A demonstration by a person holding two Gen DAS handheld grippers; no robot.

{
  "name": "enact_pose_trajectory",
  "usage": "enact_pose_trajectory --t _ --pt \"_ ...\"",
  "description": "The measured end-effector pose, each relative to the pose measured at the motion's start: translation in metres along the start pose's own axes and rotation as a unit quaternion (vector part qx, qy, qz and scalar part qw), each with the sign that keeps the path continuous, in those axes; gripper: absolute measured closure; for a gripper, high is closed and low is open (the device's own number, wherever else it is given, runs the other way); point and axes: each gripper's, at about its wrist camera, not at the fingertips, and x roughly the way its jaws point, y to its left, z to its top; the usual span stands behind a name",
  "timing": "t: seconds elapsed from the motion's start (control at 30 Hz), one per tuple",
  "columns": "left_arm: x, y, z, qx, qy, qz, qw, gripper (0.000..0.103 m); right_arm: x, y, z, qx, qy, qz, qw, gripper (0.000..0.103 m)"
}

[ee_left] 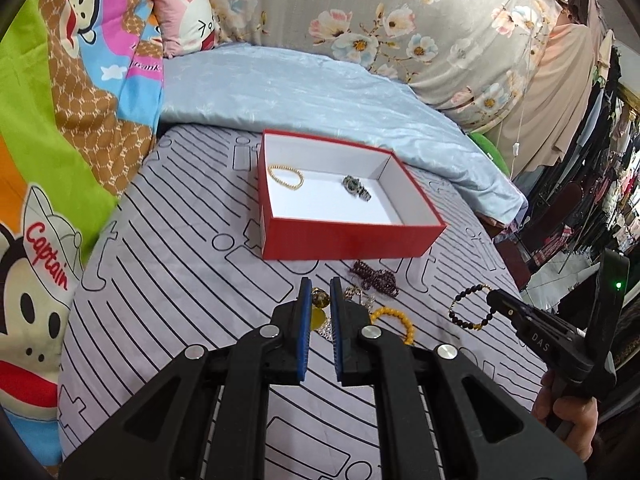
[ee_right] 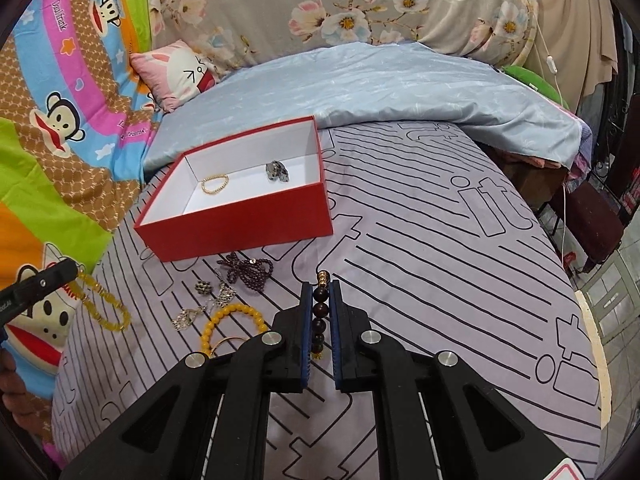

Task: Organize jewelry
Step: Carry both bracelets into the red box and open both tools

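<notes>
A red box [ee_left: 344, 238] [ee_right: 248, 226] with a white inside sits on the bed and holds a gold bead bracelet [ee_left: 286, 176] [ee_right: 215, 182] and a dark watch [ee_left: 357, 187] [ee_right: 278, 171]. My left gripper [ee_left: 321, 294] is shut on a yellow necklace [ee_left: 320, 300], which hangs from it in the right wrist view [ee_right: 106, 308]. My right gripper [ee_right: 321, 292] [ee_left: 494, 300] is shut on a dark bead bracelet [ee_right: 321, 312] [ee_left: 470, 308]. On the sheet lie a dark purple bead strand [ee_left: 374, 278] [ee_right: 246, 270], a yellow bead bracelet [ee_left: 394, 318] [ee_right: 232, 322] and silver pieces [ee_right: 204, 304].
The striped grey sheet [ee_right: 440, 280] covers the bed. A light blue quilt [ee_left: 320, 96] lies behind the box, with a floral cover [ee_left: 400, 20] and a cartoon blanket [ee_left: 60, 140] around it. The bed's edge drops off at the right [ee_right: 592, 320].
</notes>
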Motion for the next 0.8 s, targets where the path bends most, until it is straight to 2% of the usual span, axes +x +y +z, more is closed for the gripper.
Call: enact_pose_trajectory --t 0.3,0.47,0.8 --pt "-0.018 -0.016 0.033 0.020 -0.037 -0.013 0.9990 0.095 -0.016 0.004 0.013 -0.007 -0.018 0.017 1.000 0.096" --pt "-0.018 -0.029 0.060 0.037 -0.062 -0.020 0.9972 0.095 -0.016 0.010 0.035 -0.020 -0.031 0.029 0.999 0.096" --pt "0.020 -0.039 0.108 0.049 -0.079 -0.019 0.9955 0.095 0.013 0.031 0.084 -0.045 -0.046 0.052 0.997 0.096"
